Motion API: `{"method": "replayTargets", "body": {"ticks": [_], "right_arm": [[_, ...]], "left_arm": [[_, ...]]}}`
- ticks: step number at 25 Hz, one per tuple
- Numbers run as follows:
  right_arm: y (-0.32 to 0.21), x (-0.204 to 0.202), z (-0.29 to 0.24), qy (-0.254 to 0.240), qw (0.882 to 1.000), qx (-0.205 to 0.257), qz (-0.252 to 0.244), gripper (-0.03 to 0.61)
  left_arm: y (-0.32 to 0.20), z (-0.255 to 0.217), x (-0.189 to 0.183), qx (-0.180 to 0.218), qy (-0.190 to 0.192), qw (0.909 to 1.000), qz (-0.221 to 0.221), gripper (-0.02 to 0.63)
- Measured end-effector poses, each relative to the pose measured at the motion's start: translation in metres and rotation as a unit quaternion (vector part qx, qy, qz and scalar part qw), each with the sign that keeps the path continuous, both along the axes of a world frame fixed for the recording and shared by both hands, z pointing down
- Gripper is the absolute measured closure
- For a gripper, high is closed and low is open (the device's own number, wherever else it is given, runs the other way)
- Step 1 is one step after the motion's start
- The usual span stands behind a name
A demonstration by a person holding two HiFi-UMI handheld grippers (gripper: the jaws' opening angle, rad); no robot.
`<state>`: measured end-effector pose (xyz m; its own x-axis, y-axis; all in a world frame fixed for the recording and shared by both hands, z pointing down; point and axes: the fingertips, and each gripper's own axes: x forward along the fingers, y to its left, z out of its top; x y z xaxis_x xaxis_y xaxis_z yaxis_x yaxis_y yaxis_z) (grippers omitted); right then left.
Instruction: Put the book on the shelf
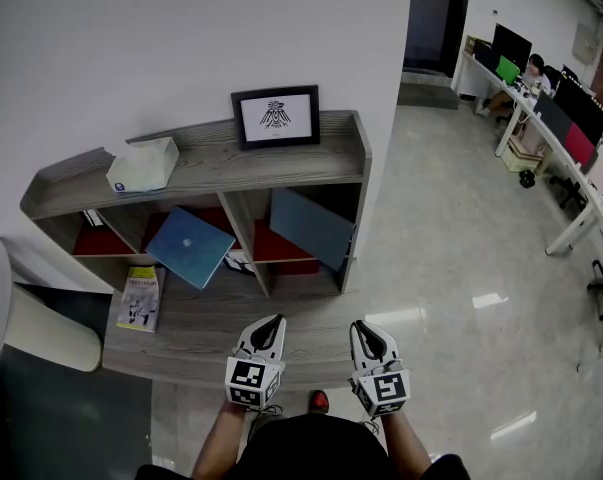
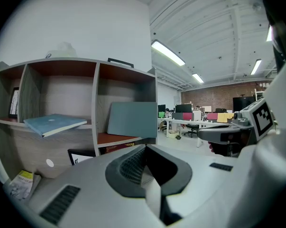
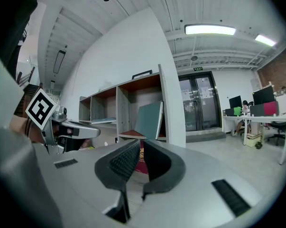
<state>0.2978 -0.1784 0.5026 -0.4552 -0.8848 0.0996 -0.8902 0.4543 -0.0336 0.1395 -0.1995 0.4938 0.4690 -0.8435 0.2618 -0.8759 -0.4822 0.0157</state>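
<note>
Both of my grippers hang just in front of the shelf's [image 1: 281, 160] near ledge; left gripper [image 1: 274, 324] clenched on nothing, right gripper [image 1: 360, 327] likewise pinched together and empty.

No book in hand. Blue book [image 1: 189, 246] lies slanted in the middle compartment, its near corner jutting past the edge; grey book [image 1: 311, 228] leans upright in the right compartment; a thin booklet [image 1: 141, 298] lies flat on the low ledge at the left. Which one the task means I cannot tell; the blue book looks the least settled.

Risks, as I judge them:
- blue book could slide off toward the ledge if bumped, since it overhangs and tilts;
- a poke from closed jaws would push a book deeper or askew rather than catch it; jaws must part first;
- grey book could tip forward out of its compartment if the shelf is jolted;
- a high reach might knock the picture frame [image 1: 276, 117] or tissue box [image 1: 143, 164] on top.

Surface: grey wood-grain boards, reddish inside the compartments. Room: white wall [image 1: 181, 38] behind; glossy pale floor [image 1: 461, 268] to the right; far right, a row of desks [image 1: 571, 158] with monitors and a seated person [image 1: 533, 66].
</note>
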Motion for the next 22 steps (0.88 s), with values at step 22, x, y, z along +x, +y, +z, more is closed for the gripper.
{"method": "replayTargets", "body": {"ticks": [22], "right_arm": [[0.008,-0.012,-0.005,-0.008,1.0,-0.004,-0.014,0.54]], "left_arm": [[0.005,-0.003,-0.002,0.001,0.003,1.0,0.002,0.607]]}}
